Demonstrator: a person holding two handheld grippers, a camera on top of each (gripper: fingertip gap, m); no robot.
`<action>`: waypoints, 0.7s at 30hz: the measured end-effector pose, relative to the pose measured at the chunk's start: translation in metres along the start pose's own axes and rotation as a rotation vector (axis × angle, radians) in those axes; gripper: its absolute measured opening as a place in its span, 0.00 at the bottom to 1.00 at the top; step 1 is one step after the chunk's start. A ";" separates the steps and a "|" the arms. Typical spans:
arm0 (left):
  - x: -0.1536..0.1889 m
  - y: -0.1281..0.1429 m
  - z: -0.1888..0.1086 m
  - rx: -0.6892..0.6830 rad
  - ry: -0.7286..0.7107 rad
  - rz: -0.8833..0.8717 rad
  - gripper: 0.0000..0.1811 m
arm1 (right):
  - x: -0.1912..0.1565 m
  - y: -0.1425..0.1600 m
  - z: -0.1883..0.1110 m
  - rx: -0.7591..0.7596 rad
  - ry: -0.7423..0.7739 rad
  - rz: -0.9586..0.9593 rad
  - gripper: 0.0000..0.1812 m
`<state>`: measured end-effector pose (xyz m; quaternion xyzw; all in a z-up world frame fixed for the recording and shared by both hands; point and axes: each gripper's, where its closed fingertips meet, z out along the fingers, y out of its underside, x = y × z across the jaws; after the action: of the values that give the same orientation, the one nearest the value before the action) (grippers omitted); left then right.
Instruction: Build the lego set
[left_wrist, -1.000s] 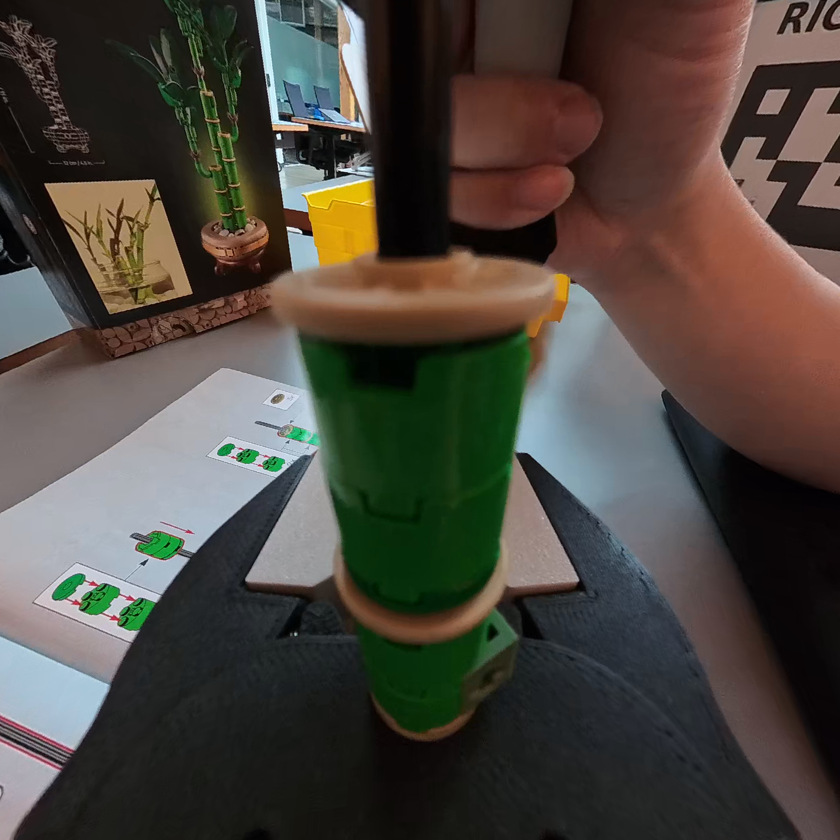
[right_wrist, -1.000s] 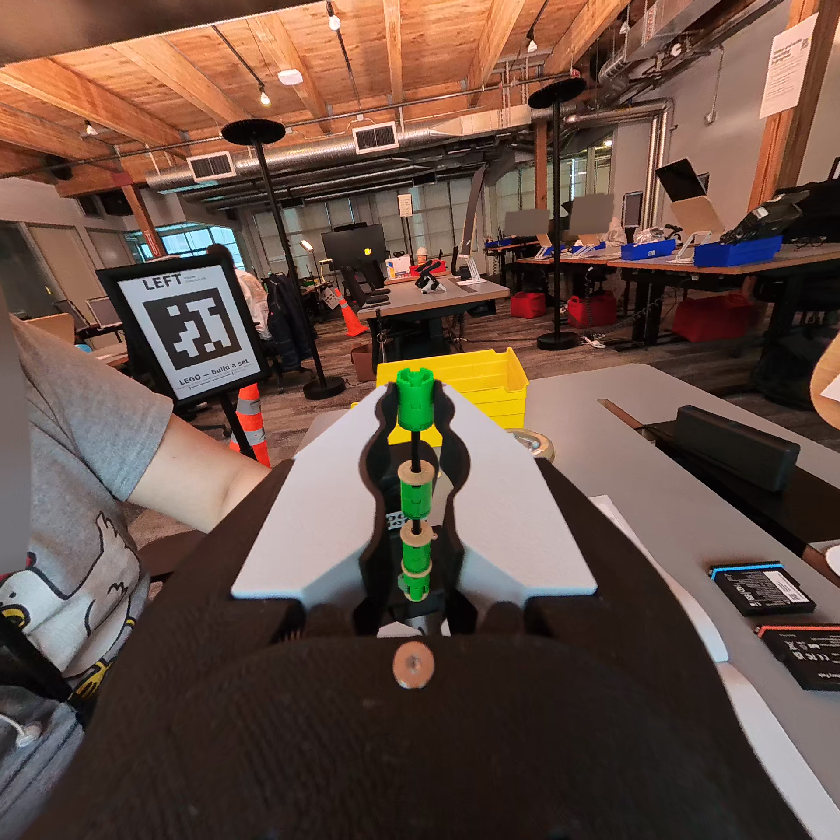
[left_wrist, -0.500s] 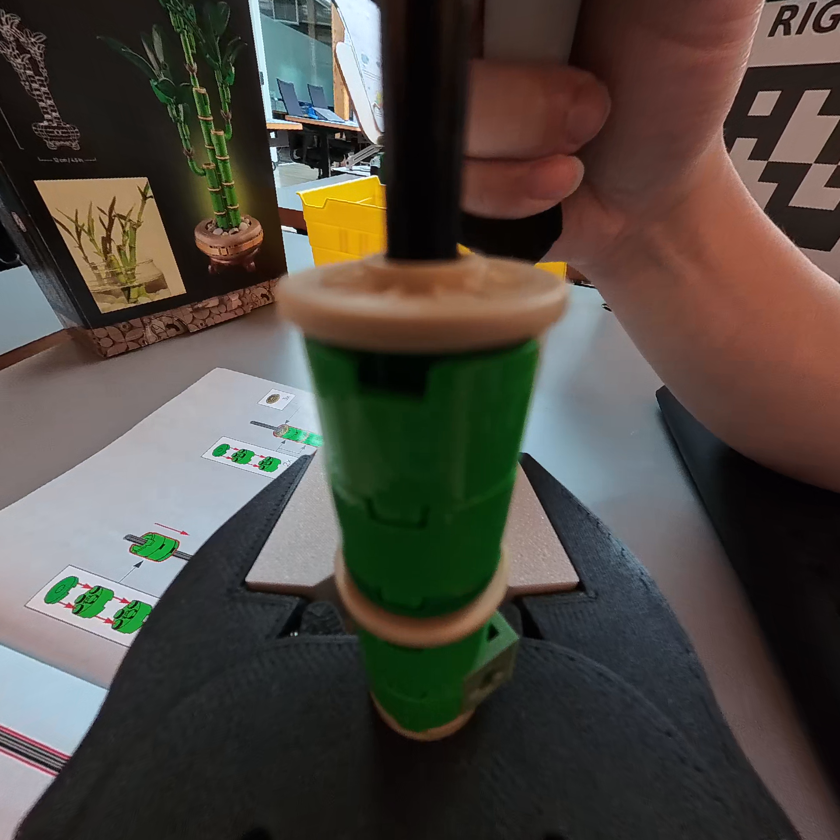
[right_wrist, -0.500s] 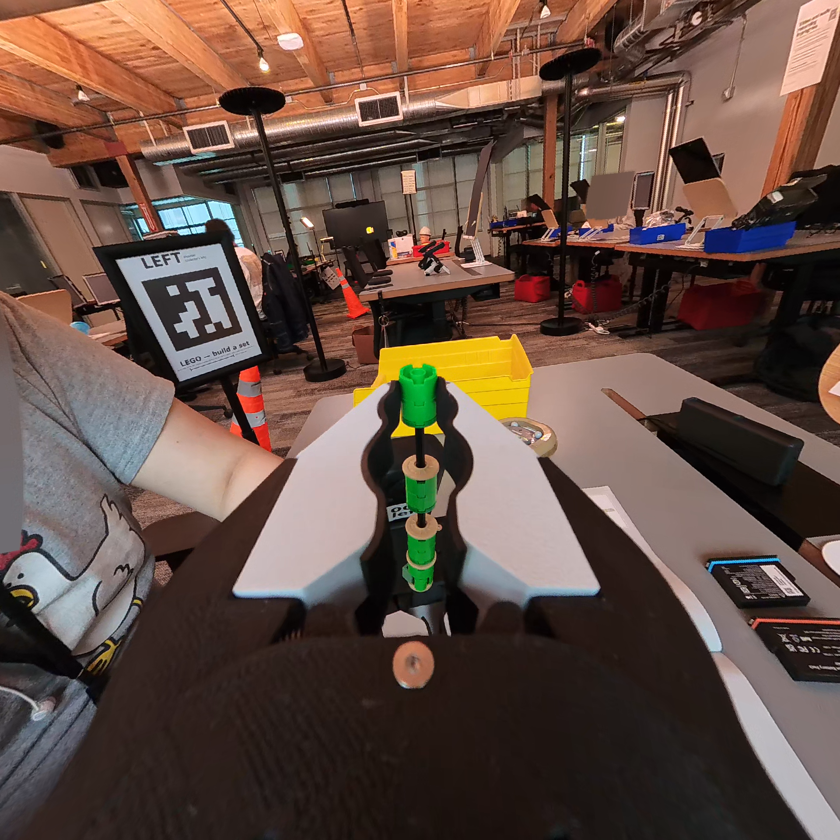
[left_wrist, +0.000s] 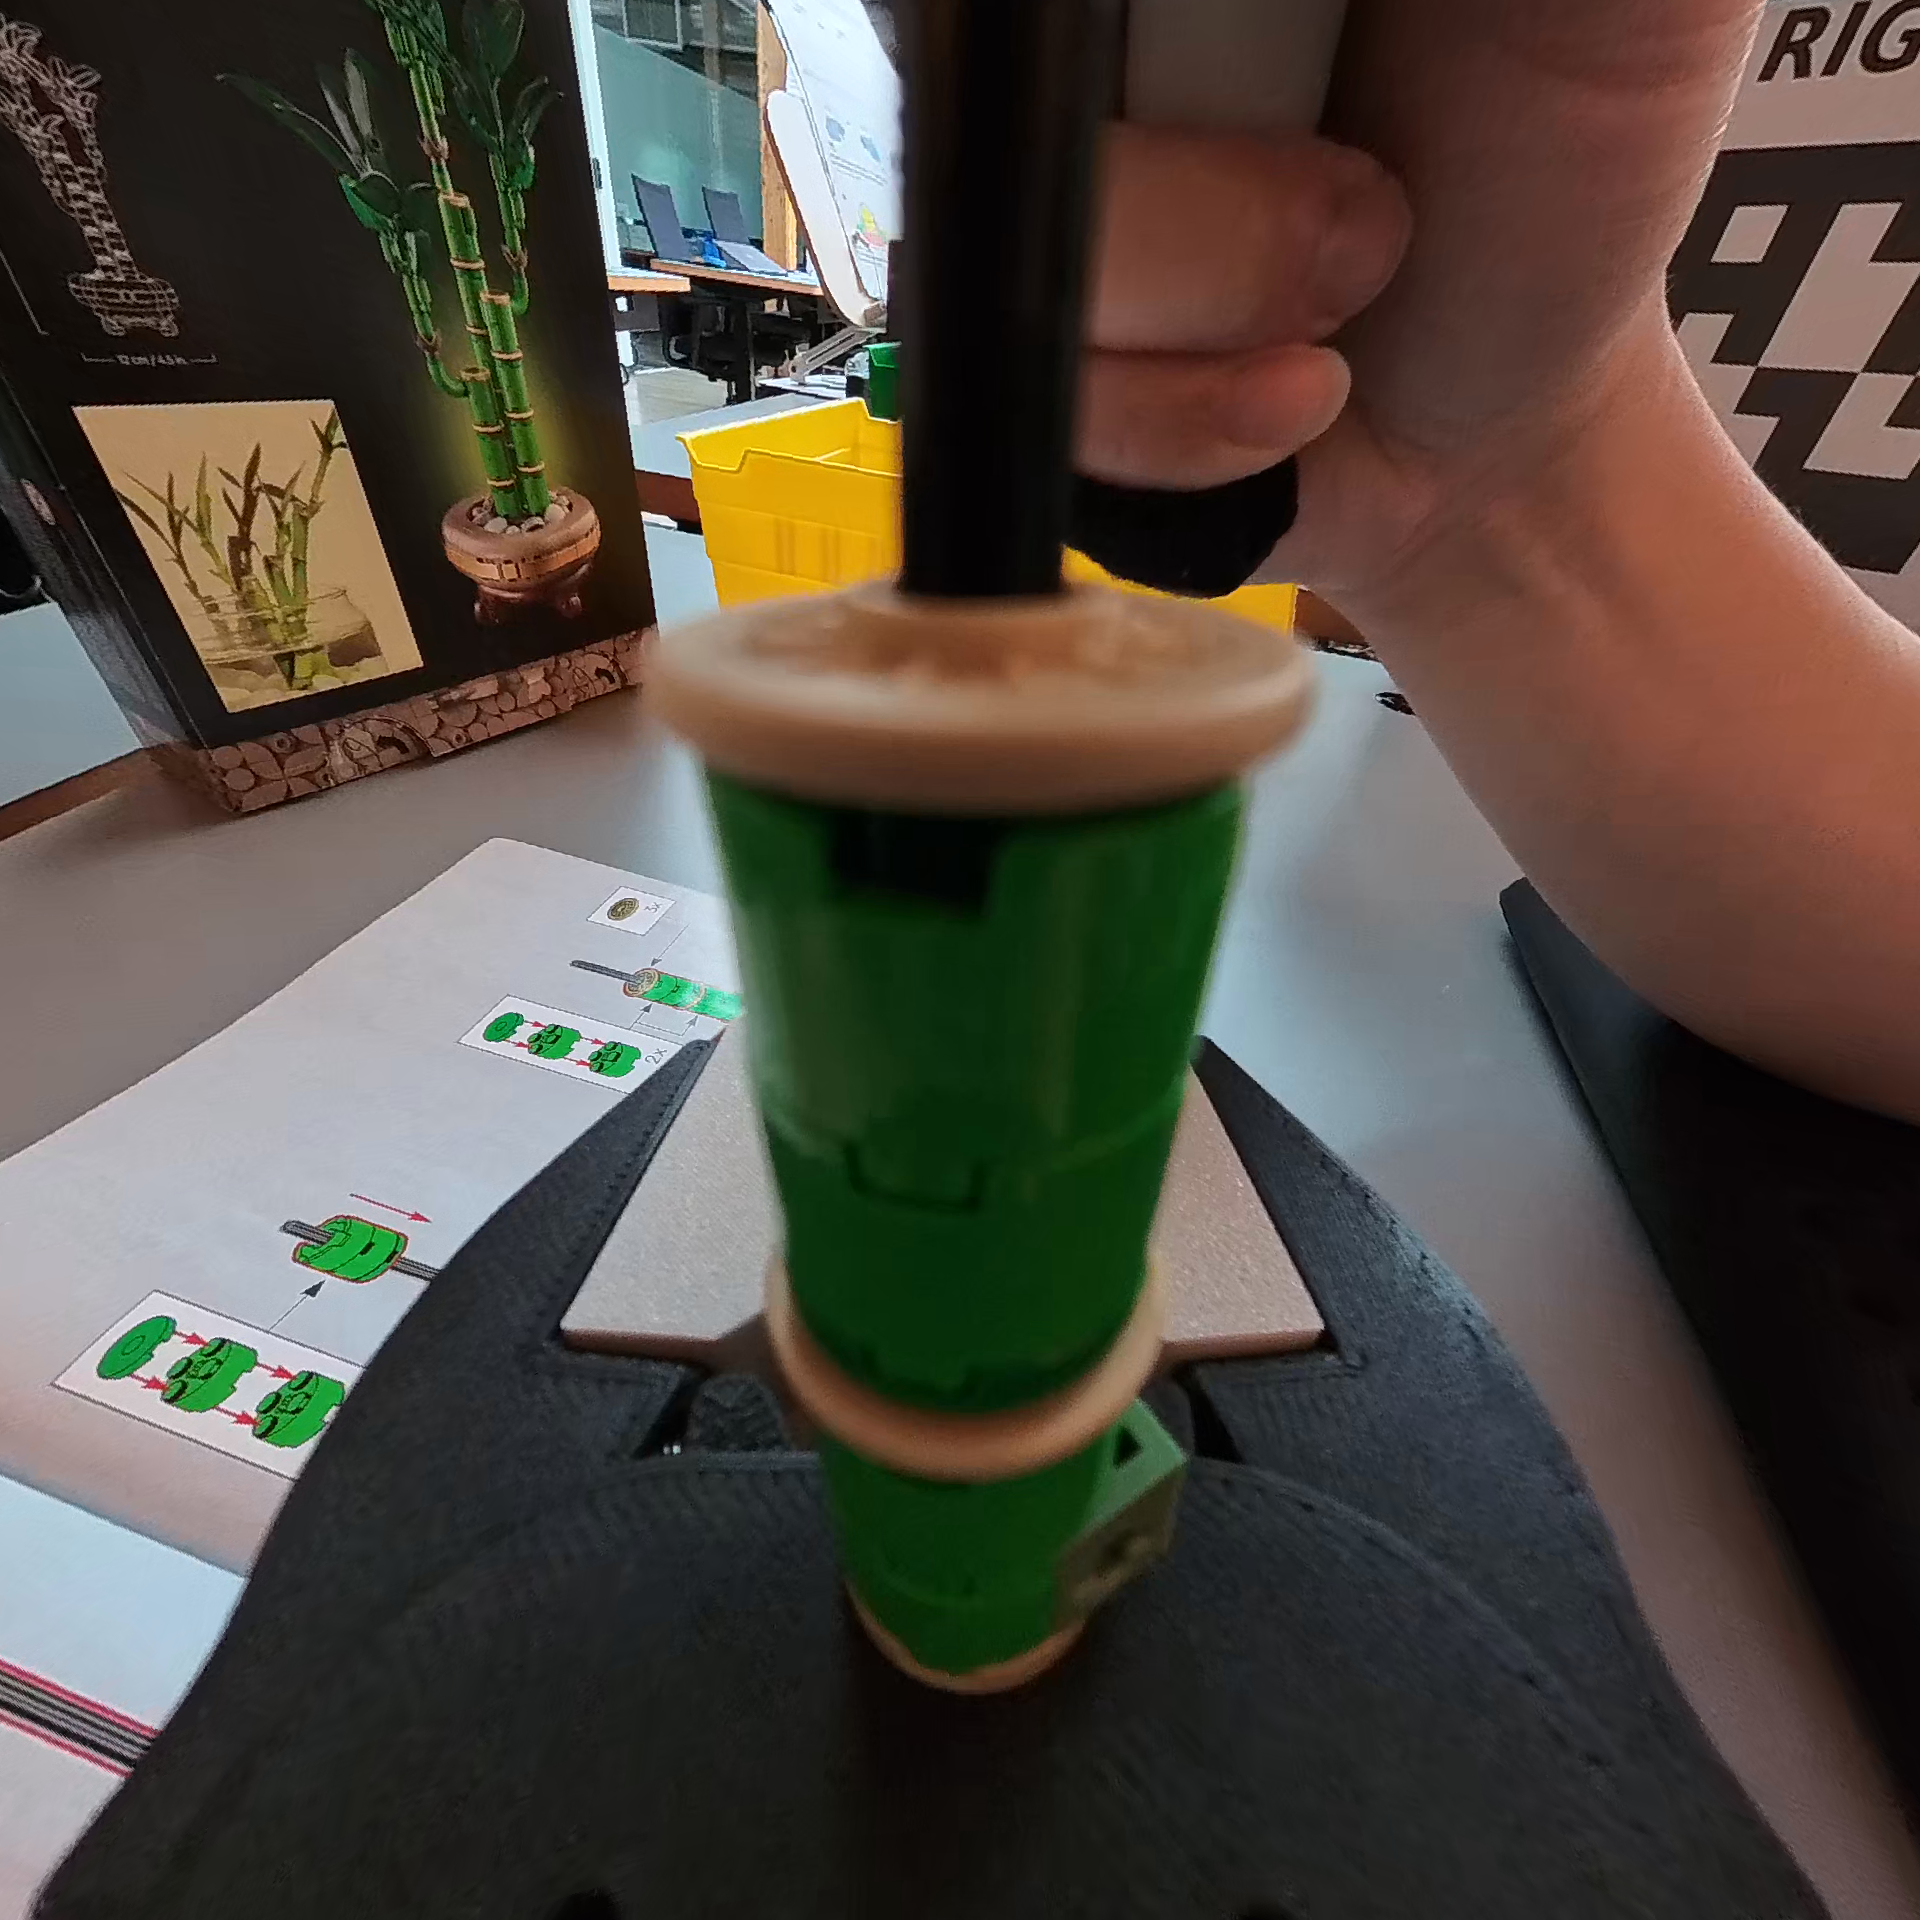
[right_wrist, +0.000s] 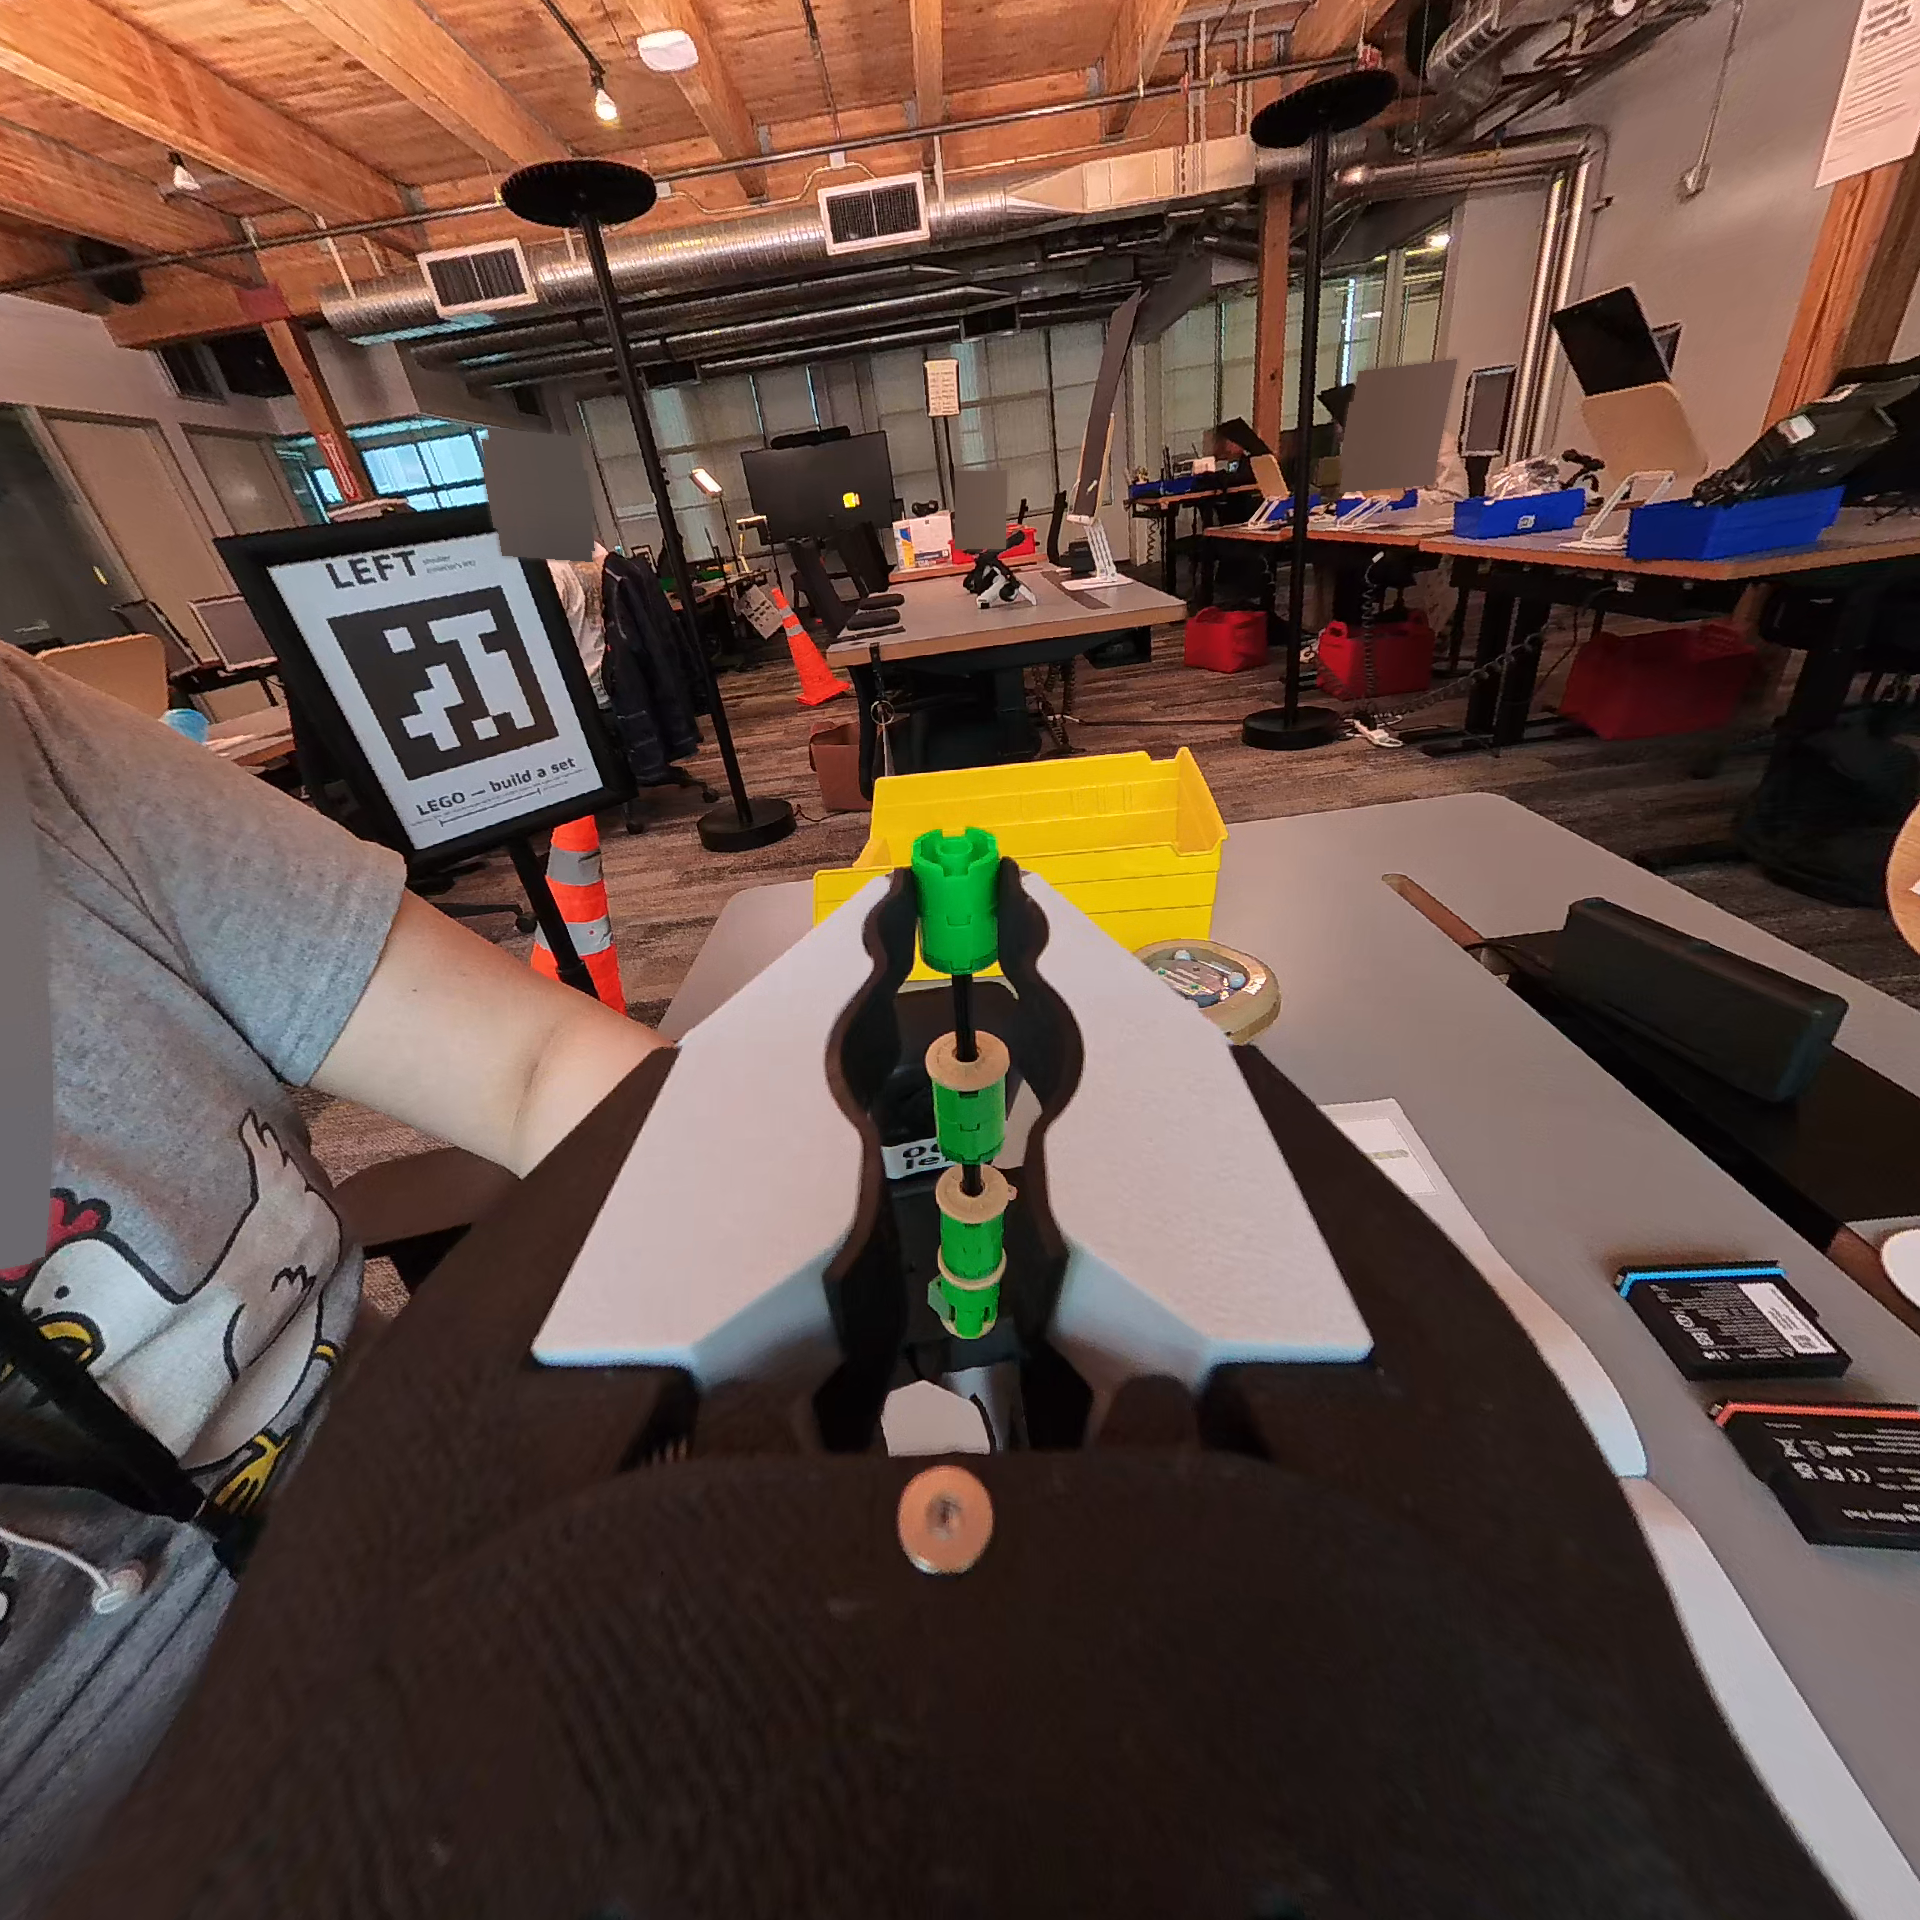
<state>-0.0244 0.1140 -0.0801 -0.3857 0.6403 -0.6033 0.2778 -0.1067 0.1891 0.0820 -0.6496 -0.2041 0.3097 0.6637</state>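
A: Green and tan, that is the bamboo stalk (left_wrist: 977, 1101). Round green bricks and tan rings sit on a black rod (left_wrist: 982, 301). It fills the middle of the left wrist view, a bit blurry.

B: Where is its bottom end?

A: Down between the fingers of the left gripper (left_wrist: 966, 1340). The fingers sit close on both sides of the stalk's lower part, so they seem to pinch it. The stalk hides the spot where they touch.

B: And the right gripper (right_wrist: 956, 925)?

A: Its two fingers are nearly together. They squeeze a green piece (right_wrist: 954, 899) at the top of the rod. In the right wrist view the rod runs down from there, with a bare bit of rod and then more green and tan pieces below.

B: What is that hand (left_wrist: 1455, 312)?

A: It holds the handle of the right gripper, above the stalk in the left wrist view.

B: What lies on the grey table (left_wrist: 1382, 935)?

A: An open instruction book (left_wrist: 312, 1122) to the left, showing green pieces. Behind it stands the dark set box (left_wrist: 312, 364) with a bamboo picture. A yellow bin (right_wrist: 1049, 842) sits farther back. Two dark packs (right_wrist: 1730, 1320) lie on the right.
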 end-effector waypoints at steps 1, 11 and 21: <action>0.000 0.000 0.000 -0.001 0.000 0.001 0.00 | 0.000 0.000 0.000 0.000 0.000 -0.001 0.09; 0.000 0.000 0.000 -0.002 0.001 -0.002 0.00 | -0.001 0.002 0.001 -0.014 0.001 -0.010 0.09; 0.001 0.000 0.000 -0.001 0.000 -0.001 0.00 | -0.003 0.003 0.003 -0.021 -0.007 -0.012 0.09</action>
<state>-0.0247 0.1135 -0.0804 -0.3861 0.6406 -0.6031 0.2771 -0.1113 0.1895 0.0796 -0.6543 -0.2136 0.3059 0.6578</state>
